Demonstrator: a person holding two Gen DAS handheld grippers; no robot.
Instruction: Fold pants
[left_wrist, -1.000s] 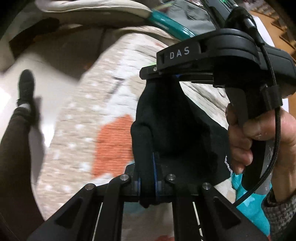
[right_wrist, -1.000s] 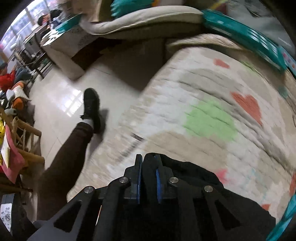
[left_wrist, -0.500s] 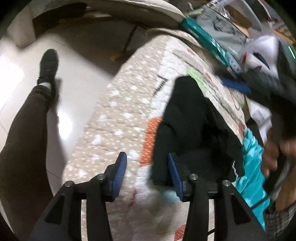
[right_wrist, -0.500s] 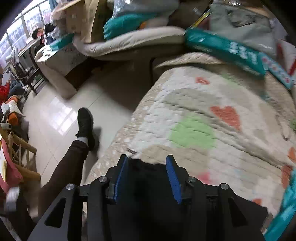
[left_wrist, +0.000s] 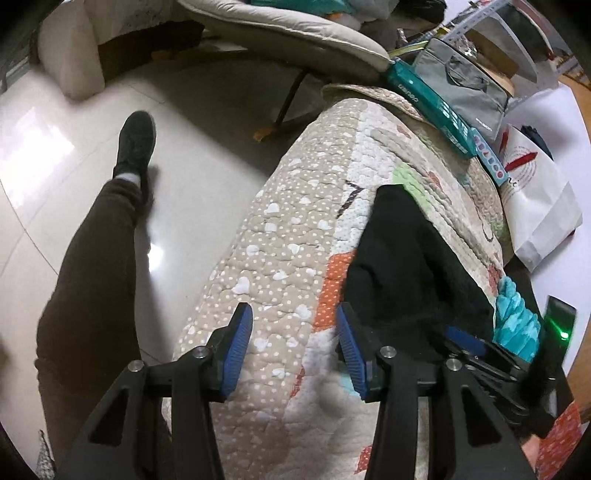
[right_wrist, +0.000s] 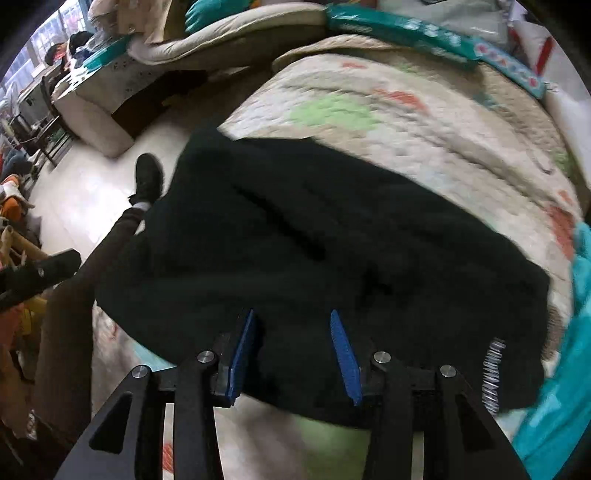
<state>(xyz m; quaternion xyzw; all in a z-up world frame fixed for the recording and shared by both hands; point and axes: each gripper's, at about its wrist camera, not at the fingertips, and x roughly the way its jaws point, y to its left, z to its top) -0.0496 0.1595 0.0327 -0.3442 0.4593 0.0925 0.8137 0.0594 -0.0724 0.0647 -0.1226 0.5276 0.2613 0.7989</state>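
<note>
The black pants (right_wrist: 314, 251) lie bunched on the patterned quilt (left_wrist: 280, 236), near its left edge. The left gripper (left_wrist: 293, 334) is spread wide and empty above the quilt, just left of the pants. The right gripper (right_wrist: 293, 349) is released, hovering over the pants' near edge.

A raised surface, bed or table I cannot tell, is covered by a beige quilted patchwork cover (left_wrist: 288, 258) with white hearts and orange, green and cream patches. On the cover lies a black fleece pair of pants (left_wrist: 413, 266), bunched into a folded heap near the edge (right_wrist: 295, 258). Just beside the pants, at the right, rests a turquoise plush cloth (left_wrist: 515, 325). Along the far edge lie a long teal cardboard box (left_wrist: 432, 107) and a narrow blue printed box (left_wrist: 487, 155), end to end.
</note>
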